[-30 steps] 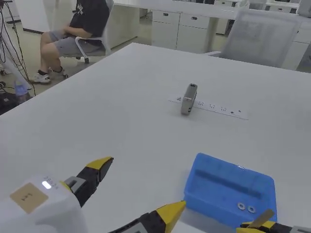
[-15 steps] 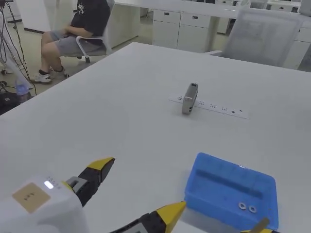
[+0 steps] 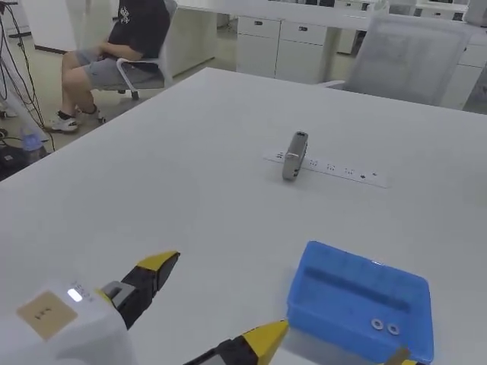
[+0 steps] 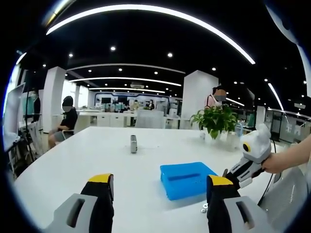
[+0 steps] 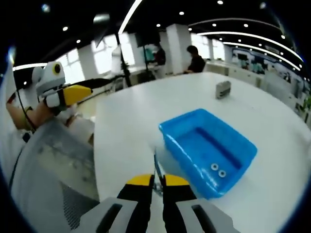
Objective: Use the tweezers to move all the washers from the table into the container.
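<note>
Blue plastic container (image 3: pixel 358 296) sits on the white table (image 3: pixel 190 175) ahead of both grippers, with two washers (image 5: pixel 214 167) in its near corner. The left gripper (image 3: pixel 213 300) hovers level, jaws spread wide and empty. The right gripper (image 5: pixel 159 179) pinches the tweezers (image 5: pixel 155 165) between narrow jaws, the tips just outside the container wall, apart from those washers.

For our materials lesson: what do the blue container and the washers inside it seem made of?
The blue container looks like moulded plastic: even colour, soft sheen, rounded rim. The washers are probably metal: pale silvery rings, too small to confirm.
</note>
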